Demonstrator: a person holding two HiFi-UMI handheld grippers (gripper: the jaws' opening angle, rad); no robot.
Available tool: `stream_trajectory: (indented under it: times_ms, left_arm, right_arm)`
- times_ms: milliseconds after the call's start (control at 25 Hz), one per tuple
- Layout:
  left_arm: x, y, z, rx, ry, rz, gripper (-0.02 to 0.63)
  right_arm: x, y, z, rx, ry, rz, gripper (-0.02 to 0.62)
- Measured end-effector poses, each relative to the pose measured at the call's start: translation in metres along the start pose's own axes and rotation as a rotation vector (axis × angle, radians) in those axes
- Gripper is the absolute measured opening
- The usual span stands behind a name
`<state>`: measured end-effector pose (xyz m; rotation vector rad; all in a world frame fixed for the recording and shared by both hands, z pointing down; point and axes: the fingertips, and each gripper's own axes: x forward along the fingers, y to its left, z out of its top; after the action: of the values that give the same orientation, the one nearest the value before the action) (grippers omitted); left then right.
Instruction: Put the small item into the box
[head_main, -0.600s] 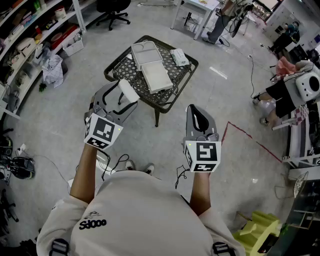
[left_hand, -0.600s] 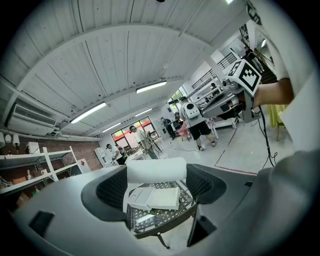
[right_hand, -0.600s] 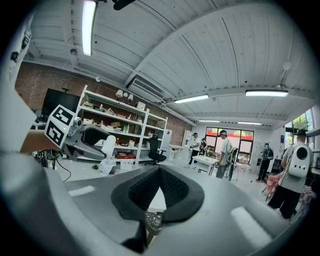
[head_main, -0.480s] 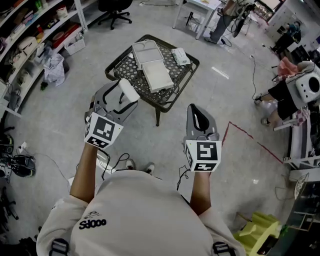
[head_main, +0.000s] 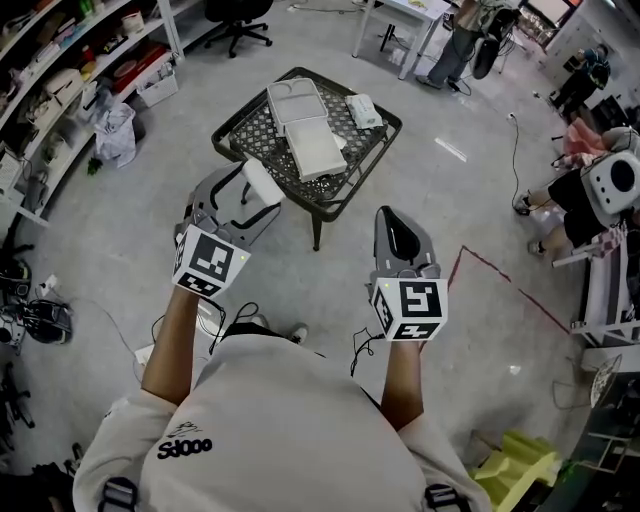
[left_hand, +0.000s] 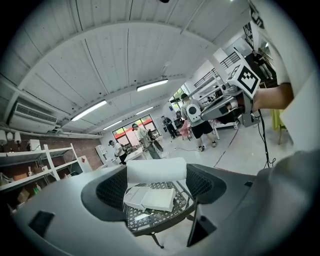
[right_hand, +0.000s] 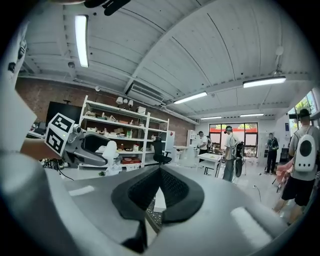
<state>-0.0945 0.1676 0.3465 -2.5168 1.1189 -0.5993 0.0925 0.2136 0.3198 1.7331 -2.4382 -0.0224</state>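
Note:
A small white block (head_main: 262, 183) is clamped between the jaws of my left gripper (head_main: 252, 190), held in the air in front of the black mesh table (head_main: 245, 135). In the left gripper view the block (left_hand: 156, 171) spans the gap from pad to pad, above the table. A flat white open box (head_main: 315, 150) lies on the table with its lid half (head_main: 293, 101) behind it, and it shows past the jaws as the box (left_hand: 150, 198). My right gripper (head_main: 393, 222) hangs beside the table's near right corner, its jaws together with nothing in them.
A white packet (head_main: 362, 110) lies at the table's far right corner. Shelves (head_main: 60, 70) line the left wall, with a bag (head_main: 115, 135) on the floor. A red tape line (head_main: 500, 275) and seated people (head_main: 585, 195) are to the right.
The view has shifted a little, so the table and both grippers sit slightly differently. The left gripper still holds the white block and the right jaws stay together.

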Motion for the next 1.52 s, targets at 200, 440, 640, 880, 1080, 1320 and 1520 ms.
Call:
stream_trajectory:
  times_ms: [200, 440, 640, 880, 1080, 1320, 1520]
  left_arm:
    - [0.002, -0.008, -0.002, -0.012, 0.01, 0.001, 0.37]
    - [0.011, -0.016, 0.002, -0.01, 0.009, -0.006, 0.37]
    - [0.018, -0.016, 0.0, -0.007, 0.015, -0.006, 0.37]
    - [0.035, -0.003, -0.004, -0.013, 0.017, 0.0, 0.37]
    - [0.064, 0.012, -0.009, -0.03, 0.01, -0.005, 0.37]
    - [0.115, 0.037, -0.014, -0.047, 0.0, -0.015, 0.37]
    - [0.154, 0.063, -0.025, -0.057, 0.006, -0.032, 0.37]
  right_arm:
    - [-0.001, -0.004, -0.012, 0.023, 0.019, 0.013, 0.011]
    - [-0.004, -0.018, -0.018, 0.02, 0.03, 0.005, 0.011]
    - [0.003, -0.023, -0.023, 0.021, 0.041, 0.01, 0.011]
    - [0.023, -0.026, -0.024, 0.015, 0.045, 0.024, 0.011]
    - [0.047, -0.039, -0.027, 0.005, 0.066, 0.021, 0.011]
    - [0.094, -0.061, -0.028, -0.006, 0.084, 0.027, 0.011]
    - [0.139, -0.076, -0.03, 0.004, 0.102, 0.025, 0.011]
